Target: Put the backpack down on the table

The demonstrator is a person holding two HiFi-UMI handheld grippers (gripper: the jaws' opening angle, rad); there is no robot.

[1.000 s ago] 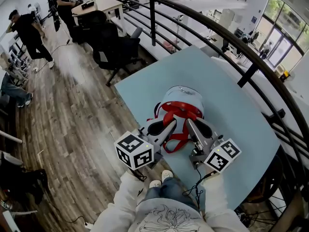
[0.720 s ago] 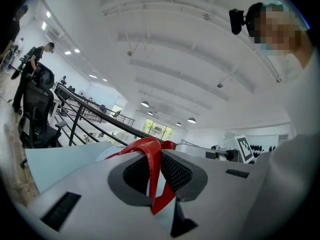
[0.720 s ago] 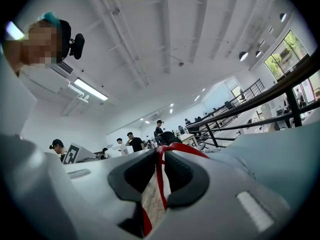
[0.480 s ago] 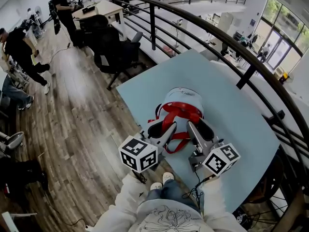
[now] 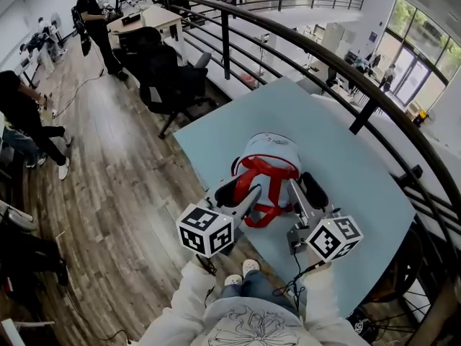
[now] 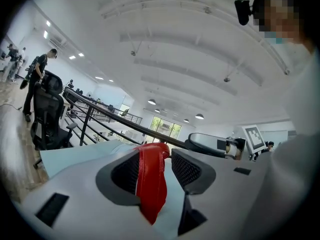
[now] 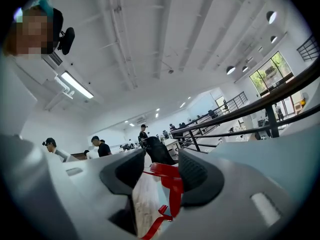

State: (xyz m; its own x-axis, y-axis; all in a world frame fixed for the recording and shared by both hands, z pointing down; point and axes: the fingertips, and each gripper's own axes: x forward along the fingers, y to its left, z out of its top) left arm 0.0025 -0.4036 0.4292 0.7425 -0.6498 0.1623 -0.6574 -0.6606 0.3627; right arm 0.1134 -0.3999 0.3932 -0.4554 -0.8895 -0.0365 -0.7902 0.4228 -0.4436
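I have the backpack (image 5: 270, 153) on the desk (image 5: 346, 150), at twelve o'clock.
Left gripper (image 5: 240, 190) and right gripper (image 5: 308, 190) are opening, with a red strap (image 6: 151, 179) loose between each one's jaws.

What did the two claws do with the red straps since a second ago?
Both let go. The left claw and right claw were pinching the red straps; now their jaws are opening, with a strap still between each pair but no longer squeezed. The backpack stayed lying on the blue table, and both claws stayed close to it.
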